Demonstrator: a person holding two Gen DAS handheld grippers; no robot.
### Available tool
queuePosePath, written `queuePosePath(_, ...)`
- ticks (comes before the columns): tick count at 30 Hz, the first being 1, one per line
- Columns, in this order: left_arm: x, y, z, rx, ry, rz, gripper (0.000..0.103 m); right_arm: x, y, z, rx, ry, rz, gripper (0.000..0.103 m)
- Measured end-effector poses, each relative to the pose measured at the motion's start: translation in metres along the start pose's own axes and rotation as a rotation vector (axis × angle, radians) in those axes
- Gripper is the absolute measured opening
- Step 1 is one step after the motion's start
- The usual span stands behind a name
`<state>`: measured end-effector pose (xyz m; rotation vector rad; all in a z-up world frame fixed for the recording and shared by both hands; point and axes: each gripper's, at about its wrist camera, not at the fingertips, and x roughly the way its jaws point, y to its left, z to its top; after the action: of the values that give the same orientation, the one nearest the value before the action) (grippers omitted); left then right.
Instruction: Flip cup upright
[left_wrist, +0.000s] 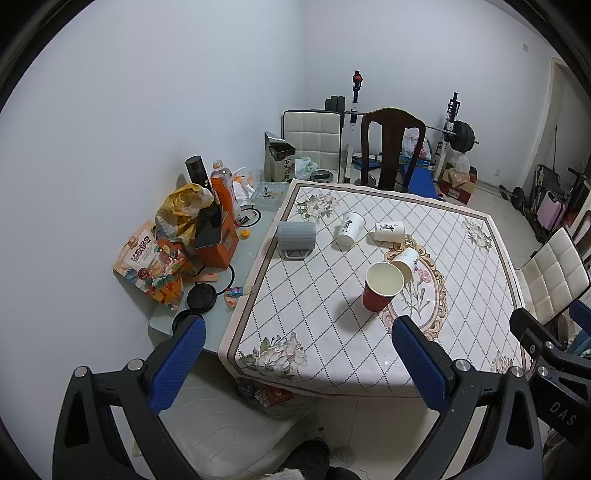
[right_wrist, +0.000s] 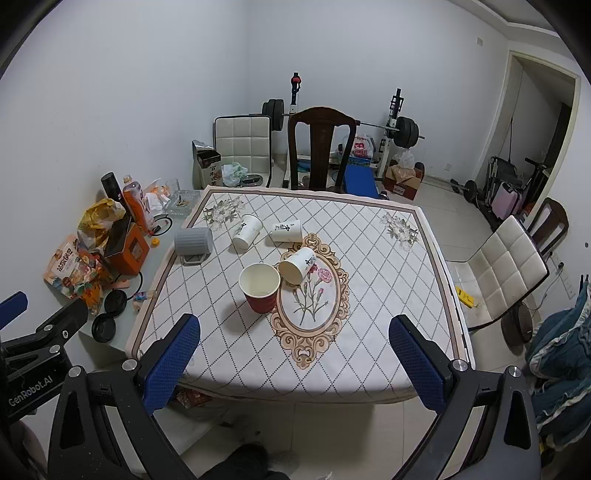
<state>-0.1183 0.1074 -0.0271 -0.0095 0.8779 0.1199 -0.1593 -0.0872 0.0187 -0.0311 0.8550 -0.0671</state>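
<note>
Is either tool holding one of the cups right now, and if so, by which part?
Nothing is held. The left tool and right tool are both open and empty, back from the red cup standing on the table.

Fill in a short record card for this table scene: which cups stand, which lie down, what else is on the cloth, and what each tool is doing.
upright cup: red cup, mouth up, empty as far as visible
lying cups: three white paper cups on their sides
nearest pair: one white cup lies against the red cup's rim
other item on cloth: grey ribbed mug, on its side
left tool: open, holding nothing
right tool: open, holding nothing
surface: table with quilted floral cloth
</note>
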Motion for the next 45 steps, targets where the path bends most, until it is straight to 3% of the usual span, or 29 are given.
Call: queuePosePath(45,-0.0014,0.0033,-0.0005,0.001,-0.003,-0.001,0.103,-0.0004,0.0068,0.0054,0.011,0.002,-0.004,0.103)
